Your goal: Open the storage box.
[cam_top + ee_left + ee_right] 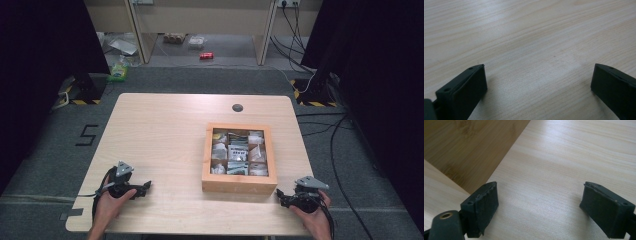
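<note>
Box (239, 185) of light wood stands on the worktop (165, 135), right of its middle and toward the near edge. In the high view it is square, with a thick frame, and inside it is divided into small compartments that hold pale and greyish little packets; what they are exactly I cannot tell. In this view the left tool (146, 186) lies low near the front left corner, well apart from the box, and the right tool (280, 195) lies near the front right corner, just beside the box's near right corner.

The left gripper view shows bare wood grain between its two black jaws, which stand wide with nothing between them.

The right gripper view shows the box's darker outer wall (471, 147) from close, a detail the high view does not give. Its jaws stand wide too, over bare worktop.
</note>
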A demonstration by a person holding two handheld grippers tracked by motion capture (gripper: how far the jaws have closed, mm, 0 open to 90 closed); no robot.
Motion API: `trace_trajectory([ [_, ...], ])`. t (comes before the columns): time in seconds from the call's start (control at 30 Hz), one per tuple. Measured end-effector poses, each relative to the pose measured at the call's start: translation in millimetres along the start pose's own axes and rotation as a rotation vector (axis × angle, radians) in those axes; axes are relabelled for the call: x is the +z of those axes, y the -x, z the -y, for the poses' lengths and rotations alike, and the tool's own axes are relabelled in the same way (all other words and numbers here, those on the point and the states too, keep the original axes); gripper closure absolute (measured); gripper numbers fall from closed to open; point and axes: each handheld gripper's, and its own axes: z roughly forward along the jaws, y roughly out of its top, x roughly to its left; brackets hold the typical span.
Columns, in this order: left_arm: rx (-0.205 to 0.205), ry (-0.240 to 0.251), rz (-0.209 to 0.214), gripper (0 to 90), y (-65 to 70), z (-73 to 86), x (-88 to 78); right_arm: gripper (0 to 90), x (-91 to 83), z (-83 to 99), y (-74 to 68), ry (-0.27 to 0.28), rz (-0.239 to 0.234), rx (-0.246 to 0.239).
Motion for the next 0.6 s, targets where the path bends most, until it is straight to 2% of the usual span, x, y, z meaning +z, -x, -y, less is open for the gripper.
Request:
trace_trajectory([
  [0.17, -0.001, 0.001, 0.000, 0.0, 0.0, 0.0, 0.1, 17.4, -1.8, -0.5, 1.1, -0.004, -0.001, 0.011],
  [0.3, -0.001, 0.001, 0.000, 0.0, 0.0, 0.0, 0.1, 18.6, -9.8, -3.3, 0.2, 0.017, -0.022, 0.026],
  [0.47, -0.001, 0.001, 0.000, 0.0, 0.0, 0.0, 0.1, 19.9, -23.6, -9.7, -12.3, 0.054, -0.050, 0.014],
  [0.6, -0.001, 0.001, 0.000, 0.0, 0.0, 0.0, 0.1, 21.1, -29.7, -7.2, -22.0, 0.056, -0.072, -0.001],
])
